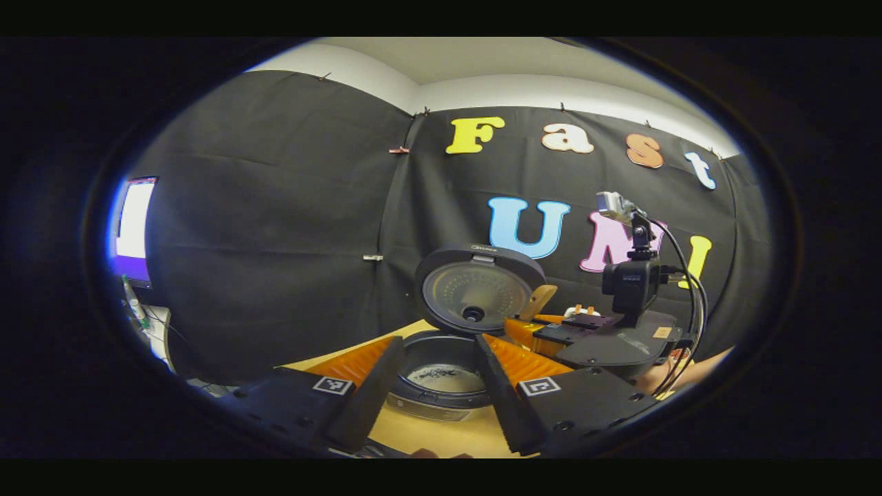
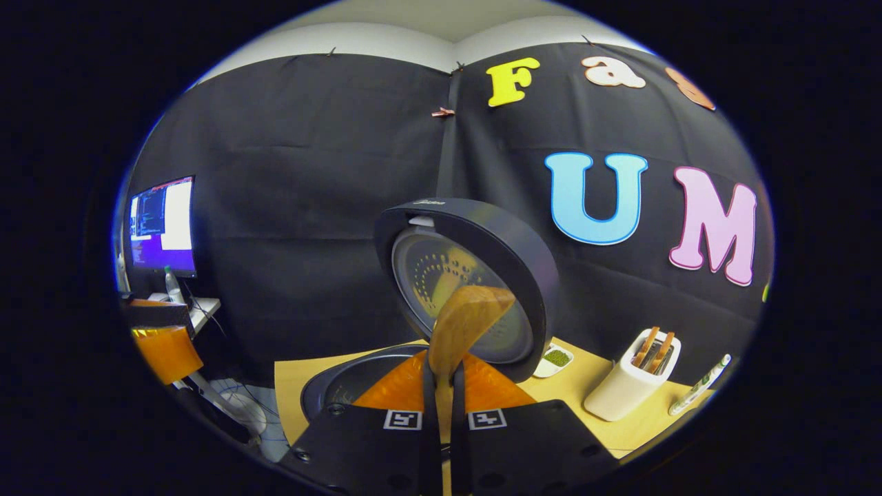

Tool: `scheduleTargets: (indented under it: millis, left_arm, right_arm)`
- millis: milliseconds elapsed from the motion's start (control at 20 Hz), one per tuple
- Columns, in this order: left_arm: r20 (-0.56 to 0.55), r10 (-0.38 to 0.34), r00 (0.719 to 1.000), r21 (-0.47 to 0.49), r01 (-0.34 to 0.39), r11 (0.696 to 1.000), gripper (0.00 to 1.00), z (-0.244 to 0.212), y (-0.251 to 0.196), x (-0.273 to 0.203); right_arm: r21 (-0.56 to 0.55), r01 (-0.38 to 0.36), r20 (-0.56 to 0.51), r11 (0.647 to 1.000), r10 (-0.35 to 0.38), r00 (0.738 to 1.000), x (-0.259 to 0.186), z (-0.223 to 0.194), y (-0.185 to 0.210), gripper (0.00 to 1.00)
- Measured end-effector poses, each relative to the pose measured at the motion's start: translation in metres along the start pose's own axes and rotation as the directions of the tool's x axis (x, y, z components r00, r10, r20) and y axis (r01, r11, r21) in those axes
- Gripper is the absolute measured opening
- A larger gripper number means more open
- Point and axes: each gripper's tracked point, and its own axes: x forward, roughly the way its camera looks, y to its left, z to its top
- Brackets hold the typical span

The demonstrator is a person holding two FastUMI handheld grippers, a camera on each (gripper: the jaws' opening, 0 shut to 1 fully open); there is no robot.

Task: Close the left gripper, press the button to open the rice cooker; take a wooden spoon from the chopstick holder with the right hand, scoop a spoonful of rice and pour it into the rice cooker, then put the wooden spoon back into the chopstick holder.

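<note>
The right gripper [image 2: 441, 413] fingers clench the tan wooden spoon [image 2: 463, 322] before the open black rice cooker [image 2: 468, 275]; the left gripper [image 1: 435, 386] fingers stand released.

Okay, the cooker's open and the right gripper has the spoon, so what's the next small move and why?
Probably carry the wooden spoon right, back to the chopstick holder. The right gripper grips its handle, bowl upright beside the raised lid, and rice already seems to lie in the rice cooker; whether the spoon still holds any I cannot tell.

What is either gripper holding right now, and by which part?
The right gripper grips the wooden spoon by its handle, bowl up. The left gripper is open, holding nothing.
</note>
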Motion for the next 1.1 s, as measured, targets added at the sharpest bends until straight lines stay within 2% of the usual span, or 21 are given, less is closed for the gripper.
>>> scheduleTargets:
  millis: [250,400,550,750,1100]
  left_arm:
    - [0.017,-0.006,1.000,0.042,0.005,0.999,0.73,0.003,-0.004,-0.001]
    - [0.013,-0.016,1.000,0.038,0.016,0.999,0.73,0.002,-0.009,0.000]
    - [0.014,-0.021,1.000,0.050,0.020,0.999,0.73,0.003,-0.012,-0.001]
    - [0.011,-0.024,1.000,0.059,0.023,0.998,0.73,0.002,-0.016,-0.004]
    - [0.007,-0.059,0.998,0.076,0.058,0.995,0.73,0.002,-0.038,-0.005]
  right_arm:
    - [-0.163,-0.009,0.047,0.987,0.017,0.999,-0.006,0.012,0.008,0.10]
    - [-0.182,-0.019,0.059,0.983,0.030,0.998,-0.010,0.013,0.012,0.10]
    - [-0.118,-0.002,0.061,0.993,0.009,0.998,-0.015,0.014,0.006,0.10]
    - [0.025,0.057,0.043,0.998,-0.058,0.997,-0.028,0.012,-0.019,0.10]
    - [0.194,0.163,0.017,0.967,-0.169,0.985,-0.071,0.008,-0.071,0.10]
